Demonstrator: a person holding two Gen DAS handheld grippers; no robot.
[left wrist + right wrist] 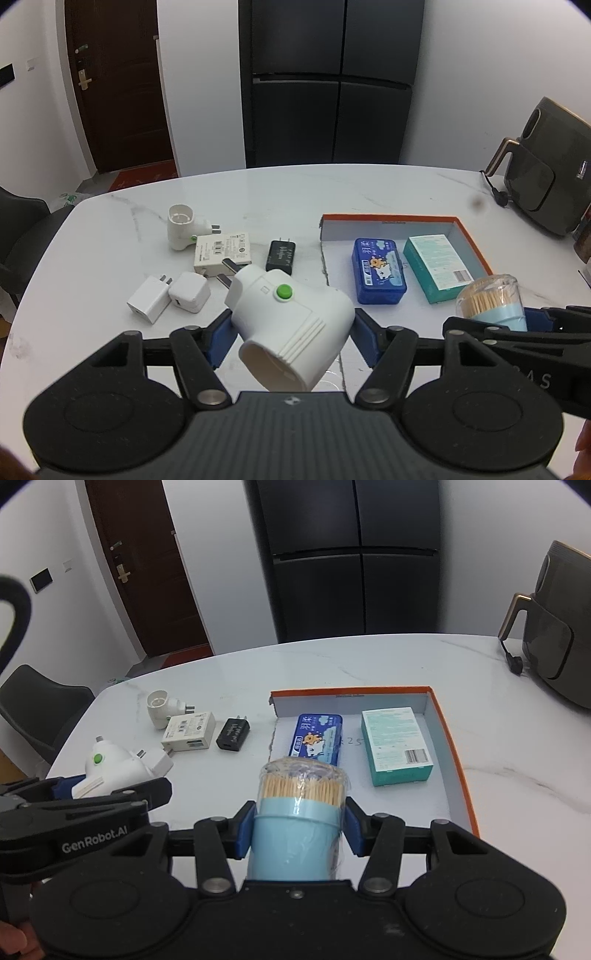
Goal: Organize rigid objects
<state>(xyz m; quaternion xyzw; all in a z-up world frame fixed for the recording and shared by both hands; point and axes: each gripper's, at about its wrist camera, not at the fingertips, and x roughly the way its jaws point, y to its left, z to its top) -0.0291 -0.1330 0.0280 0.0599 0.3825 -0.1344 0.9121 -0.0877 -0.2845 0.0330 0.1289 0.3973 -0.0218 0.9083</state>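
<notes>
The toothpick jar (301,805) sits between the blue pads of the right gripper (299,829), squeezed tight, its long side pointing ahead. The orange box (448,738) lies just past it, a bit to the right, with room between the blue tin (318,738) and the green box (397,746).

In the left view, the left gripper (291,332) pinches the white plug (291,325). The box (476,240) is far right, so the right hand is nearer.
</notes>
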